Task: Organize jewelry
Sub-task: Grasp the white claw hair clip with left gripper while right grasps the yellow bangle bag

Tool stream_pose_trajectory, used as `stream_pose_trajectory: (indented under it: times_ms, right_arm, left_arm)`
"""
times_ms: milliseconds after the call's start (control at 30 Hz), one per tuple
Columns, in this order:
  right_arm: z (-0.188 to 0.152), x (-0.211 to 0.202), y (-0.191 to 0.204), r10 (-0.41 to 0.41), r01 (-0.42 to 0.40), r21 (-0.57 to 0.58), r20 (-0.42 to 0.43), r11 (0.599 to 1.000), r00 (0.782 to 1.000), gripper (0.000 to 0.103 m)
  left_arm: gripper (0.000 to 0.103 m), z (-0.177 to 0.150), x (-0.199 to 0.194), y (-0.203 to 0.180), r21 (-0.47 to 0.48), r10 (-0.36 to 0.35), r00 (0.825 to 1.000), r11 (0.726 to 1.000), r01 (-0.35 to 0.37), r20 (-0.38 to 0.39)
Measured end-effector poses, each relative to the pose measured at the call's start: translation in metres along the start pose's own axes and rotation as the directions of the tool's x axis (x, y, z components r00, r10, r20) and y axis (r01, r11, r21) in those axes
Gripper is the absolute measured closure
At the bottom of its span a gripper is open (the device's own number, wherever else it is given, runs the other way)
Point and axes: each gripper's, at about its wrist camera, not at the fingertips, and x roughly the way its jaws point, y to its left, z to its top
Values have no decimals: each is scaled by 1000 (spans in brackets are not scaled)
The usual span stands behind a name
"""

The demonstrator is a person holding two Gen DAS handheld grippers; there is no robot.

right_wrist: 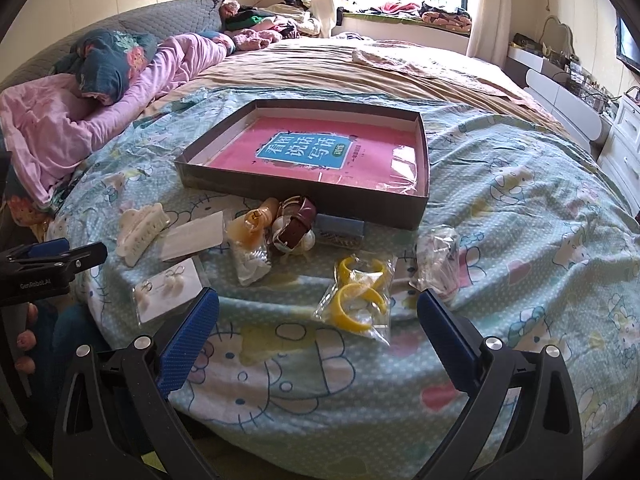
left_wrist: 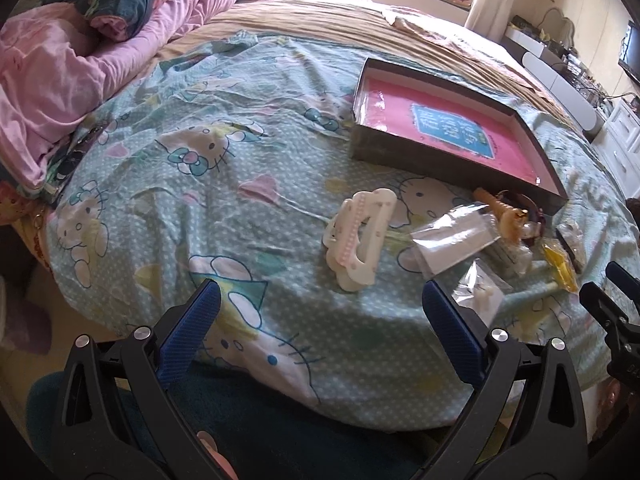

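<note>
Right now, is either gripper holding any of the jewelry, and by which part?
Nothing is held. The left gripper and the right gripper are both open above the bedspread, with the white hair claw and bagged yellow bangles lying untouched.

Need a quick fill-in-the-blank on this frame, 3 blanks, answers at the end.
1. Both the left gripper and the right gripper are ____ and hold nothing.
2. The shallow box holds a book with a ____ cover.
3. The clear bag nearest the right gripper contains ____ bangles.

Missing words: open; pink; yellow
</note>
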Motion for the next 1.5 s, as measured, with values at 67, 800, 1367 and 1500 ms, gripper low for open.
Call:
stream_pose_trajectory:
  times_ms: [67, 800, 1367, 1500]
  right_arm:
    - [2, 6, 0, -5, 5, -2, -8, 1000, 1000, 4]
    - [-10, 66, -36, 52, -40, 119, -100, 992, 994, 50]
    - [-13, 28, -60, 137, -133, 138, -22, 981, 990, 58]
    - [-6, 14, -65, 136, -137, 139, 13, 981, 991, 58]
  left_arm:
    - [9, 3, 8, 4, -8, 6, 1000, 1000, -6, -12]
    - [26, 21, 51, -2, 74, -12, 999, 997, 16, -50]
    - [69, 30, 45, -19, 162, -78, 997, 984, 76, 2]
    - [69, 44, 37, -16, 150, -80, 996, 986, 74, 31]
